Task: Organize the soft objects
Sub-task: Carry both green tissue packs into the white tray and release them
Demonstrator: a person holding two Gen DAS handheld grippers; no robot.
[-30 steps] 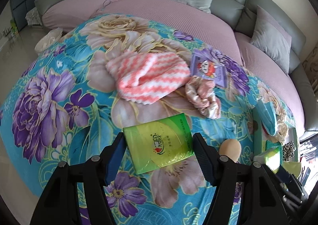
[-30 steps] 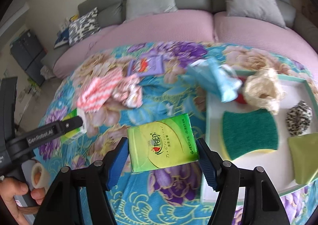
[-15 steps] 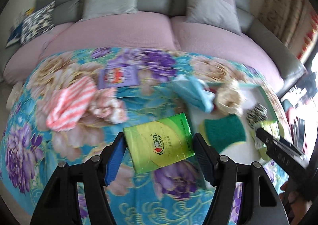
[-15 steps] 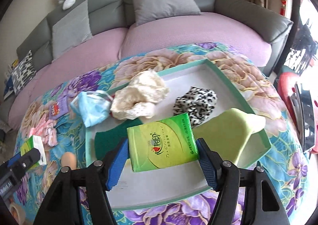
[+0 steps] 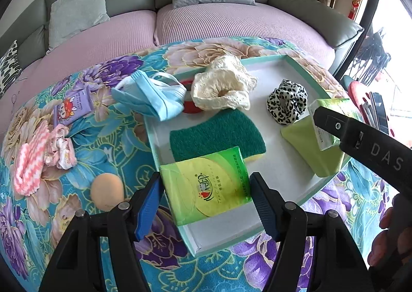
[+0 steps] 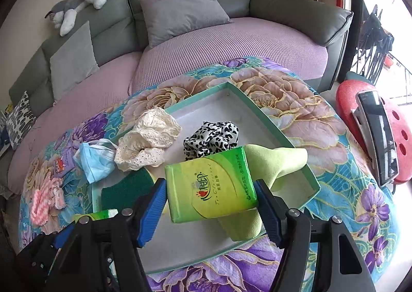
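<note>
**Lin:** Left wrist view shows the left gripper [image 5: 206,196] with its blue pads [image 5: 149,204] pressed on both sides of a green tissue pack [image 5: 206,186]. It hangs above the near-left corner of the tray [image 5: 195,245].

**Ana:** And the right gripper [image 6: 209,204]?

**Lin:** Its jaws are clamped on a second green tissue pack [image 6: 209,186], above the near-right part of the tray [image 6: 312,181], over a light green cloth [image 6: 273,160].

**Ana:** What lies inside the tray?

**Lin:** A dark green scouring sponge [image 5: 216,134] near the left edge, a cream lace scrunchie [image 5: 224,85] at the far-left side, a leopard-print scrunchie [image 5: 287,101] in the middle, and the light green cloth [image 5: 309,142] at the right edge. A blue face mask [image 5: 152,98] lies across the far-left edge of the tray, partly on the floral blanket [image 5: 103,152].

**Ana:** And outside of it?

**Lin:** On the blanket, well to the left of the tray: a purple packet [image 5: 73,107], a pink-and-white striped cloth [image 5: 28,163] touching a pink satin scrunchie [image 5: 60,147], and a beige makeup sponge [image 5: 106,190] just beside the left gripper.
</note>
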